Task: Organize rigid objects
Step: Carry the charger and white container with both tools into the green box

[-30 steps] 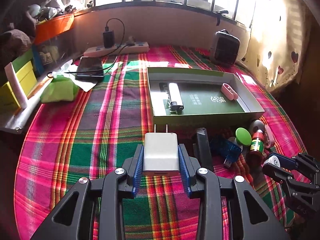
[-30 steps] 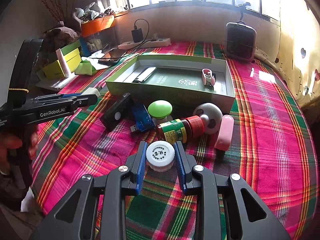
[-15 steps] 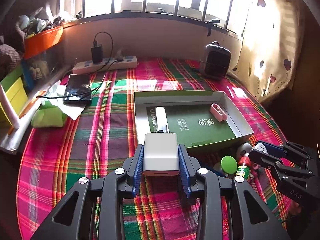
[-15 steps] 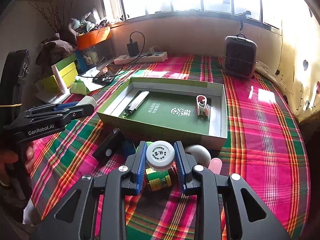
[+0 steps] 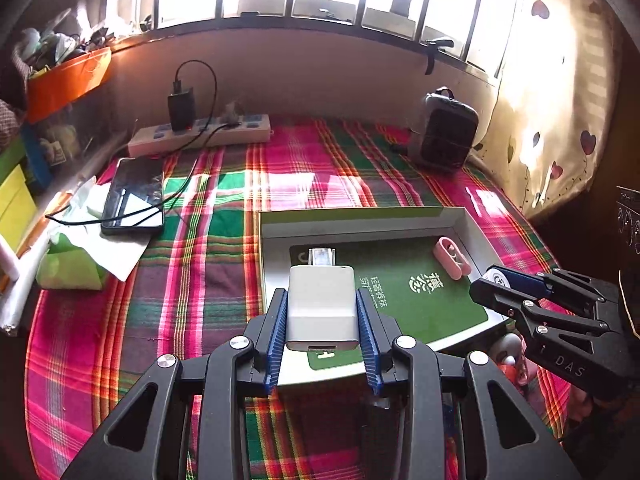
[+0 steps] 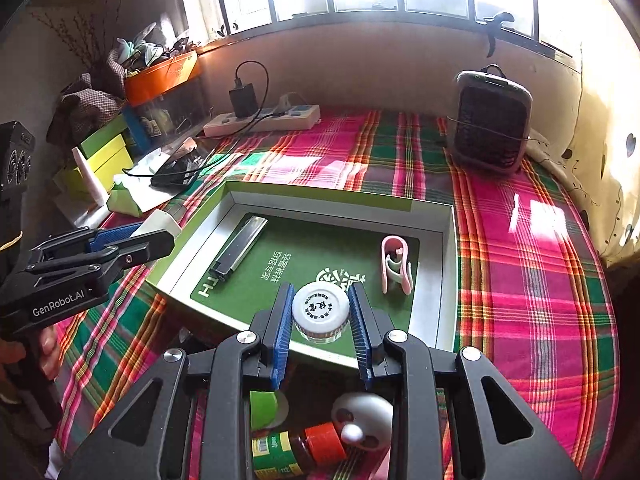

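My left gripper (image 5: 322,308) is shut on a white charger block (image 5: 322,306) and holds it over the near left part of the green box (image 5: 360,216). My right gripper (image 6: 320,312) is shut on a small white-capped jar (image 6: 320,309) above the box's near edge (image 6: 320,196). Inside the box lie a silver bar-shaped object (image 6: 240,250) and a pink clip (image 6: 394,264). Each gripper shows in the other's view: the right one (image 5: 496,284) and the left one (image 6: 152,236).
Under my right gripper lie a green-capped object (image 6: 264,410), a red-capped bottle (image 6: 300,450) and a white round object (image 6: 362,416). A phone (image 5: 134,196), power strip (image 5: 200,136), tissue pack (image 5: 68,268) and small heater (image 5: 450,136) sit on the plaid cloth.
Both grippers have risen and moved forward with their objects, from the cloth in front of the box to over the box's near part.
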The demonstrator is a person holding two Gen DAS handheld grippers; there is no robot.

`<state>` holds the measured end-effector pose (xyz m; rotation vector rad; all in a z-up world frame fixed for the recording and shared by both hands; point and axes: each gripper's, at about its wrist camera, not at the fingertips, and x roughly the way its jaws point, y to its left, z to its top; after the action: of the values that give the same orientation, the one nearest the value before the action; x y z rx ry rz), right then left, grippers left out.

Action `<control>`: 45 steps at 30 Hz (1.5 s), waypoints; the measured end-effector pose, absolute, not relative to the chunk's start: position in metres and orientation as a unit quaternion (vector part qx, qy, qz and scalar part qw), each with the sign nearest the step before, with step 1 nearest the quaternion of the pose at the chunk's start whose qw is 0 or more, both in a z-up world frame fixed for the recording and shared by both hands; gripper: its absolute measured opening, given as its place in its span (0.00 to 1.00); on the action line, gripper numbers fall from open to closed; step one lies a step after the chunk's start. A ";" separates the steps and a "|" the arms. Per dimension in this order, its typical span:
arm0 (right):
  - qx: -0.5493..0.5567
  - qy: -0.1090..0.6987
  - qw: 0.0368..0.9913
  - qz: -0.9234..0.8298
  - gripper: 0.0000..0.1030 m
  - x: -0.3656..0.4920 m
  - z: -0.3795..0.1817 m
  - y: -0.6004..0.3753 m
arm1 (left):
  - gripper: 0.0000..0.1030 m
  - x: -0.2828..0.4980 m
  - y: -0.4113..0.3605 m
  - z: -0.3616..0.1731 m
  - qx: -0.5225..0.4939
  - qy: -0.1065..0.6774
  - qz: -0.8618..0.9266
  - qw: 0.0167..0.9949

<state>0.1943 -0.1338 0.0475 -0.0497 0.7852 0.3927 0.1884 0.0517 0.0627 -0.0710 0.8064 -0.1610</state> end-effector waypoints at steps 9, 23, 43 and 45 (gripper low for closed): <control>-0.026 0.400 0.899 0.176 0.28 0.239 0.036 -0.126 | 0.31 0.224 0.042 0.049 -0.022 0.411 -0.078 0.908; -0.035 0.423 0.888 0.177 0.28 0.275 0.013 -0.114 | 0.31 0.249 0.041 0.032 -0.022 0.428 -0.070 0.901; -0.061 0.439 0.879 0.174 0.28 0.289 0.008 -0.101 | 0.31 0.256 0.042 0.023 -0.023 0.438 -0.068 0.896; -0.062 0.439 0.880 0.172 0.28 0.290 0.008 -0.101 | 0.31 0.257 0.042 0.022 -0.025 0.438 -0.069 0.896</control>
<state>0.2896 -0.1012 0.0078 -0.1283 0.9145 0.3587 0.2567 0.0422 0.0224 -0.0518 0.9075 -0.1429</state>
